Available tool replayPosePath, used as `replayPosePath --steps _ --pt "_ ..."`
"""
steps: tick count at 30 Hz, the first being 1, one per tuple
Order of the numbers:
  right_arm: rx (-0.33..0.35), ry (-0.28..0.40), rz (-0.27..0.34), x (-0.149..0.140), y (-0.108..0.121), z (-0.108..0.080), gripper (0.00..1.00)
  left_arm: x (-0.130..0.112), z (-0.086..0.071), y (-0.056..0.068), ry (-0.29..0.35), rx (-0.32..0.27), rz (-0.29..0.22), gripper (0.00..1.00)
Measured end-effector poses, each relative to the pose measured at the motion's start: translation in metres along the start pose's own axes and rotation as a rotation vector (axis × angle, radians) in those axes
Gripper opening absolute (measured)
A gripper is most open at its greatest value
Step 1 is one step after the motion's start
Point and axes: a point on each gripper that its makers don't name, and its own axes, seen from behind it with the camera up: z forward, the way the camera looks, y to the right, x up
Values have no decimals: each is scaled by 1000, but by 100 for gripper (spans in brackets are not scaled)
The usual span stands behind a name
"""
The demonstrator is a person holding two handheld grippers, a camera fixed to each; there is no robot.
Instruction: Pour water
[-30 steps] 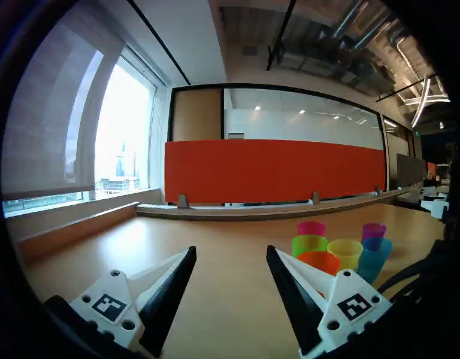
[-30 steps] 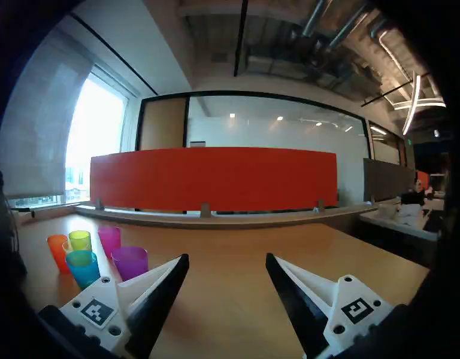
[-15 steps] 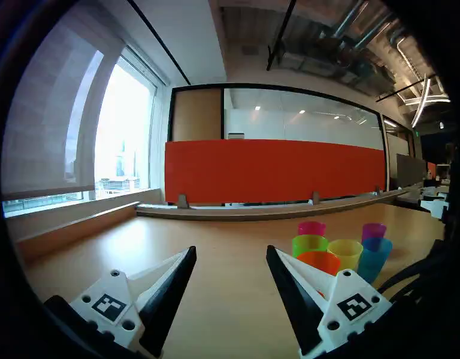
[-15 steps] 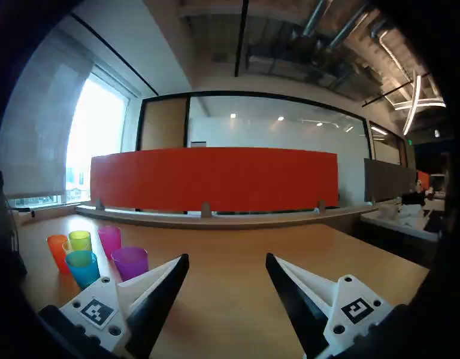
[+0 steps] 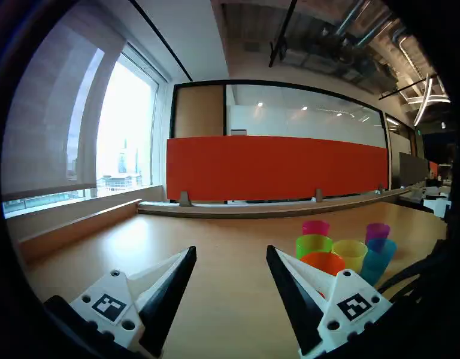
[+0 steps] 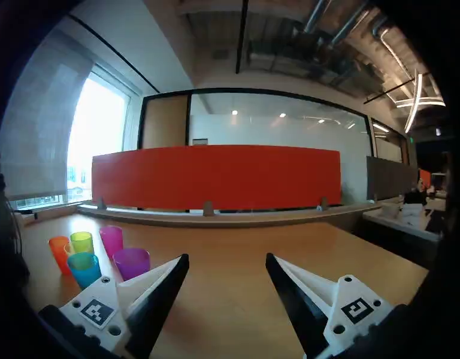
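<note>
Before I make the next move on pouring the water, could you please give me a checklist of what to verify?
1. Left gripper open and holding nothing: ok.
2. Right gripper open and holding nothing: ok.
3. Cups upright on the table: ok. The pink cup, green cup, yellow cup, orange cup, blue cup and purple cup all stand.
4. Room to grip one cup alone: not ok, they stand bunched close together.
5. Water in any cup: cannot tell; both views are too low to look inside.
</note>
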Motion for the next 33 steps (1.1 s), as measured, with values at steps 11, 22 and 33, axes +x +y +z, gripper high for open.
replayPosePath --steps 11,22,33 --pt "56 -9 -44 41 -13 2 99 50 6 1 11 -42 12 86" --pt "139 -42 -61 101 -37 0 99 119 9 -1 -16 -97 48 86" --pt "215 -57 -12 151 -56 0 99 160 14 13 -47 -175 19 86"
